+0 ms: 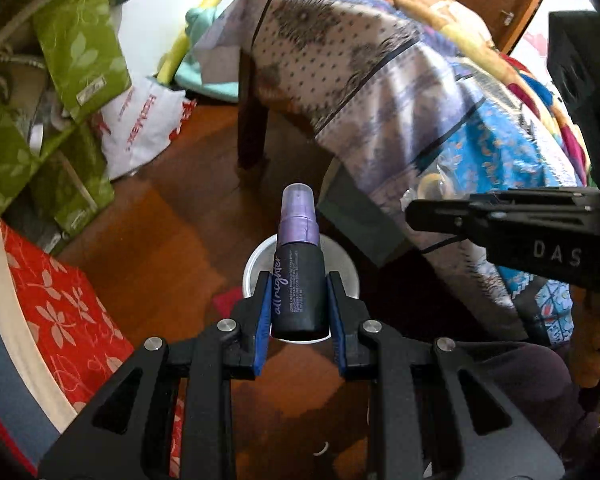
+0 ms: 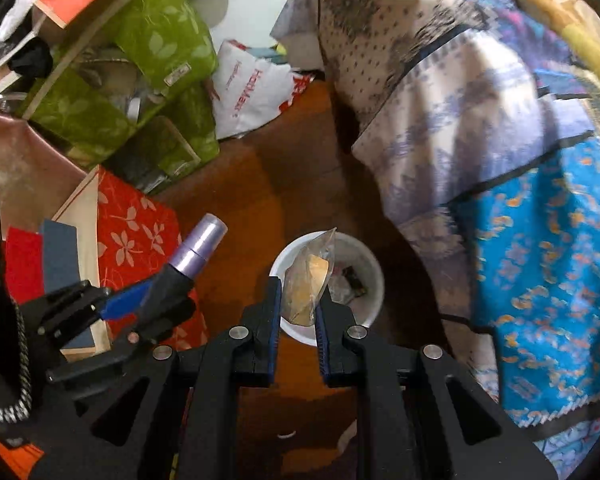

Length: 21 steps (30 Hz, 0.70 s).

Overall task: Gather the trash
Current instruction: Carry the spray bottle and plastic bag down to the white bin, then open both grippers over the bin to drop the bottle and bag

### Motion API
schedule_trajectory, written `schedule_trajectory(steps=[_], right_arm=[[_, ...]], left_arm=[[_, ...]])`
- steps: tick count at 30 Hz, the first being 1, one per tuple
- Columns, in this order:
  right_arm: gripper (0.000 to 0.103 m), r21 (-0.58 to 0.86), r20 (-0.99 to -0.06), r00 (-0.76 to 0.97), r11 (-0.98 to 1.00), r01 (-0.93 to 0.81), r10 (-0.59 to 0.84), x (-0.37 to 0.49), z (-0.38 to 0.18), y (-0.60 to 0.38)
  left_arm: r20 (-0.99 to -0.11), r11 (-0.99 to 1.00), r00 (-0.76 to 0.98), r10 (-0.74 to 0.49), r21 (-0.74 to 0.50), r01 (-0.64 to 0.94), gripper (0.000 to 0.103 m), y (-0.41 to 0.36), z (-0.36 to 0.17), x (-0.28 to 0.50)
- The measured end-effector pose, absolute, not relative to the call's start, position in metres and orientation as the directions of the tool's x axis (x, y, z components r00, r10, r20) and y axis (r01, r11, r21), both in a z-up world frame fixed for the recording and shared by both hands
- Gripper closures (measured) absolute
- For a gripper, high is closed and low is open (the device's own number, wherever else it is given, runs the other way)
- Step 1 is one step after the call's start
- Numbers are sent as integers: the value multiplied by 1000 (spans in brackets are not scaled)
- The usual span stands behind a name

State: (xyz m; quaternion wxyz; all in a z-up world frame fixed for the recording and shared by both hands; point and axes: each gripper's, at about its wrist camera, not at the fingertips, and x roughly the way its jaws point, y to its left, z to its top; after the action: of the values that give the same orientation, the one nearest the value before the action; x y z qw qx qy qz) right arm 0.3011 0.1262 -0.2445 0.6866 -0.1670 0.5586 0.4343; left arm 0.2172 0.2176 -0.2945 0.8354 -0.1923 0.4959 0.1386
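So the trash here is two bits. First, a small spray bottle (image 1: 300, 280), black body with "all nighter" printed up it and a purple cap, clamped between the blue pads of the left gripper (image 1: 300, 312), nozzle end pointing away from the camera. Second, a crinkly clear plastic wrapper (image 2: 308, 280) with something yellowish inside, pinched in the right gripper (image 2: 298, 312), jaws nearly closed on it.

Both hang right over a round white bin (image 2: 370, 284) that sits on the dark wooden floor (image 1: 172, 208). The bin already has some scraps in it, a dark wrapper among them; can't make out the rest. In the right wrist view the bottle sticks out off to the left of the bin rim, while the wrapper is over the bin's left half.

Around that: a patterned bedsheet (image 1: 380, 80) in white, lilac and bright blue drapes down just right of the bin. Left of it are a red box with a white flower print (image 1: 60, 300), green leaf-print boxes (image 1: 80, 40) stacked further back, and a white plastic shopping bag (image 1: 140, 128) with red lettering on the floor.
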Motion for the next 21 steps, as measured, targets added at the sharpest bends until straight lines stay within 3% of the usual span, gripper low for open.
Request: schedule_trajectory(steps=[2,4,6,21], right_arm=[[82,264,-917,-21,565,-782,399,305,-249,132],[62,291,-913,-49,565,-772,404,310,-254,134],[53,314,-906,-61,571,-759,418,315,-257,132],[53,280,-911,-2,614,-738,413,334,-251,102]], left_arm=[[-887,881,460,36,-189,-434,78,222,-299,221],[-889,875,457,23,-203,-440,78,226,-304,227],[-892,873,452,20,-205,-444,78,227,-309,234],[-910,856,413,-29,-236,-460,74,222,-329,276]])
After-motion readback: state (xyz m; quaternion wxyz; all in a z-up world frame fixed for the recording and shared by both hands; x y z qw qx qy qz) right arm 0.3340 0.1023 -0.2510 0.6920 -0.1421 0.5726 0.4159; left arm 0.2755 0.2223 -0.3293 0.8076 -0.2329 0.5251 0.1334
